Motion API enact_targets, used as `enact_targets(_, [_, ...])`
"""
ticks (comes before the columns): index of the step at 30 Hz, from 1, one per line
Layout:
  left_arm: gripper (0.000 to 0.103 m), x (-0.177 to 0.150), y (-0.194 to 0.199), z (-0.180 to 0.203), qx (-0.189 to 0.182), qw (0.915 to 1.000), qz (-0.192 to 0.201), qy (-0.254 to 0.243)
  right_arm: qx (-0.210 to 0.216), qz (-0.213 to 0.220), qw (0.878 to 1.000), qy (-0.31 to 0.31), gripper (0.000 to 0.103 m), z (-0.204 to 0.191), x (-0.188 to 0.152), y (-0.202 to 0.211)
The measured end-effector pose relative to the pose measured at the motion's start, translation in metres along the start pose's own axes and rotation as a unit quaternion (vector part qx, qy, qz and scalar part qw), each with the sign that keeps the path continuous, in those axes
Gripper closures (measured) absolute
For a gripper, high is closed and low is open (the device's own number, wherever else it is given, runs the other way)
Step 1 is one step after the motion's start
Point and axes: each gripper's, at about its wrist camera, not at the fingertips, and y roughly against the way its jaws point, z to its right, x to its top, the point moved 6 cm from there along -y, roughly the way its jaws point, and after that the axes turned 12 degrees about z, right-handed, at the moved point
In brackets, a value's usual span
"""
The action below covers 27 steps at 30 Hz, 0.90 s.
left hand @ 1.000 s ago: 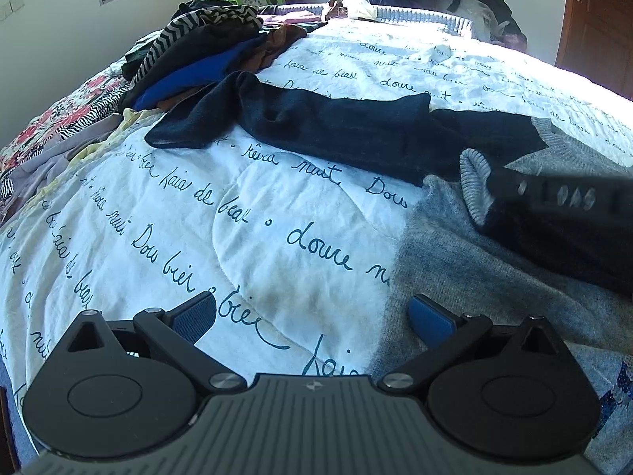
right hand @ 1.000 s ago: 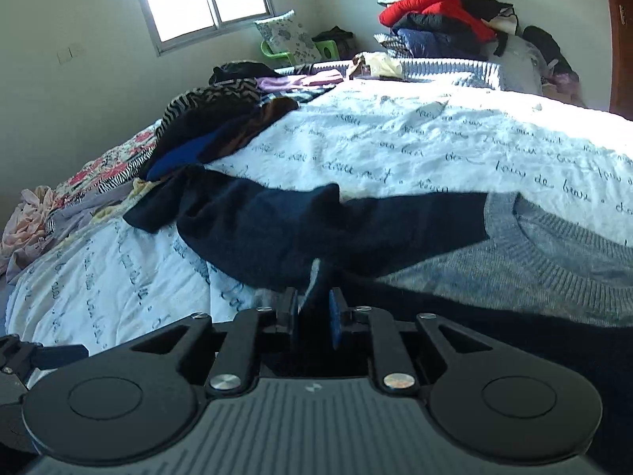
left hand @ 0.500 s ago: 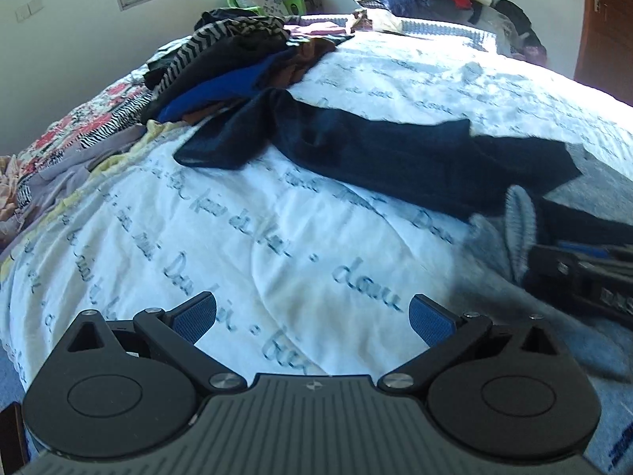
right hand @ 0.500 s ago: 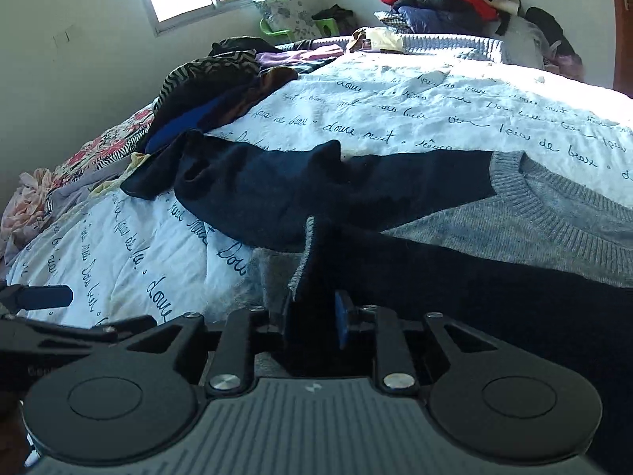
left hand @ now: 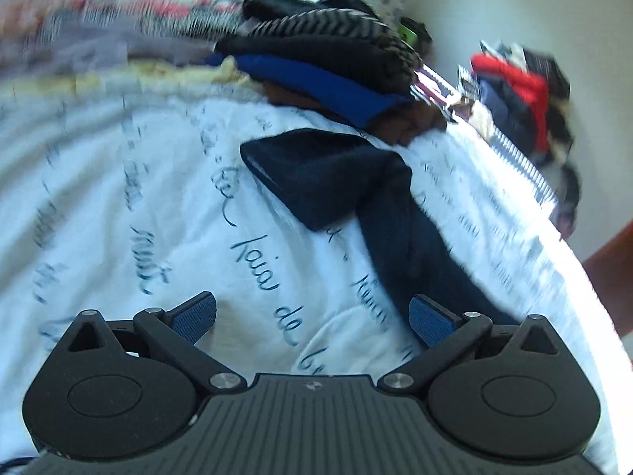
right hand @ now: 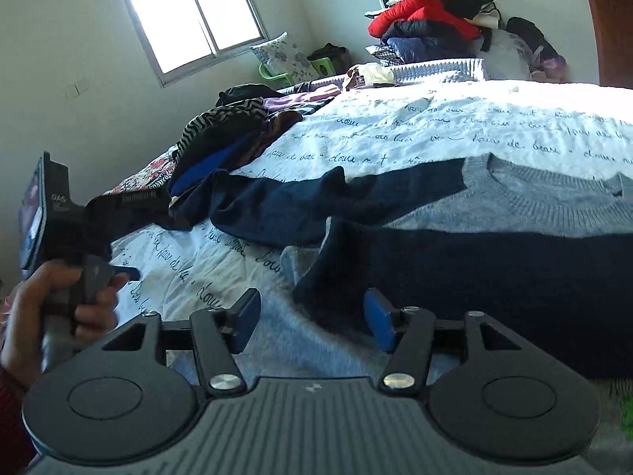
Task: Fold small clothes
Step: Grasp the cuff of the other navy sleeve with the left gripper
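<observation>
Now, from the left wrist view, the left claw [left hand: 312,316] hangs wide apart over the bed [left hand: 118,198] with its scripted white quilt, nothing between its blue pads. Beyond it a navy sleeve [left hand: 356,194] of the sweater lies crumpled, its cuff end folded back toward the pile of clothes [left hand: 316,67] heaped past it. That view is blurred.

Over to the right wrist view: the right claw [right hand: 312,320] has just been opening and stands half wide, with the grey and navy sweater [right hand: 494,245] lying flat under and between its pads, not pinched. Left of the sweater, a hand [right hand: 51,312] grips the other tool's handle. Behind the sweater's stretched sleeve sits the pile of clothes, and a red jacket [right hand: 419,12] tops a heap by the far wall.
</observation>
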Motion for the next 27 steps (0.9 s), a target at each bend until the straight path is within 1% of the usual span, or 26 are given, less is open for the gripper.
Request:
enact_targets(1, [0.0, 0.003, -0.006, -0.003, -0.01, 0.9996, -0.004, 0.025, 0.0, 0.001, 1.0, -0.002, 0.045, 0.0, -0.002, 0.004])
enact_targets(3, [0.0, 0.008, -0.016, -0.004, -0.032, 0.9977, -0.007, 0.06, -0.001, 0.004, 1.0, -0.008, 0.045, -0.001, -0.004, 0.009])
enact_targets(5, [0.0, 0.011, -0.025, -0.005, -0.068, 0.9926, -0.011, 0.1, 0.0, 0.004, 1.0, -0.012, 0.045, -0.002, -0.007, 0.014])
enact_targets(7, [0.0, 0.013, -0.035, -0.007, -0.1, 0.984, -0.019, 0.146, 0.002, 0.002, 1.0, -0.014, 0.044, -0.005, -0.011, 0.017])
enact_targets(9, [0.0, 0.014, -0.042, -0.009, -0.117, 0.9759, -0.019, 0.184, 0.004, 0.0, 1.0, -0.012, 0.044, -0.008, -0.015, 0.021])
enact_targets(11, [0.0, 0.018, -0.046, -0.013, -0.132, 0.967, -0.008, 0.218, 0.004, -0.002, 1.0, -0.01, 0.044, -0.011, -0.02, 0.024])
enact_targets(12, [0.0, 0.019, -0.048, -0.015, -0.136, 0.9625, -0.002, 0.235, 0.003, -0.003, 1.0, -0.008, 0.039, -0.012, -0.021, 0.025])
enact_targets(13, [0.0, 0.021, -0.05, -0.017, -0.14, 0.9574, 0.003, 0.253, 0.003, -0.004, 1.0, -0.006, 0.032, -0.012, -0.023, 0.026])
enact_targets(14, [0.0, 0.023, -0.053, -0.019, -0.145, 0.9515, 0.007, 0.271, 0.002, -0.004, 1.0, -0.004, 0.03, -0.013, -0.024, 0.028])
enact_targets(16, [0.0, 0.029, -0.058, -0.023, -0.154, 0.9408, 0.014, 0.302, 0.002, -0.007, 1.0, 0.001, 0.029, -0.014, -0.026, 0.029])
enact_targets(18, [0.0, 0.035, -0.065, -0.025, -0.161, 0.9316, 0.016, 0.325, 0.001, -0.009, 1.0, 0.0, 0.029, -0.014, -0.028, 0.03])
enact_targets(21, [0.0, 0.044, -0.073, -0.027, -0.182, 0.9218, 0.016, 0.342, -0.003, -0.009, 1.0, -0.001, 0.029, -0.013, -0.031, 0.033])
enact_targets(23, [0.006, 0.048, -0.078, -0.029, -0.191, 0.9174, 0.013, 0.349, -0.006, -0.011, 1.0, -0.001, 0.029, -0.011, -0.034, 0.034])
enact_targets(24, [0.015, 0.05, -0.08, -0.031, -0.196, 0.9162, 0.01, 0.349, -0.008, -0.012, 1.0, -0.001, 0.029, -0.011, -0.036, 0.034])
enact_targets(25, [0.026, 0.051, -0.082, -0.033, -0.198, 0.9167, 0.004, 0.347, -0.01, -0.013, 1.0, -0.001, 0.029, -0.01, -0.038, 0.035])
enact_targets(26, [0.032, 0.052, -0.085, -0.036, -0.2, 0.9183, -0.002, 0.342, -0.011, -0.015, 1.0, 0.002, 0.029, -0.009, -0.04, 0.036])
enact_targets(27, [0.046, 0.051, -0.087, -0.04, -0.201, 0.9195, -0.007, 0.338, -0.011, -0.017, 1.0, 0.004, 0.029, -0.009, -0.042, 0.036])
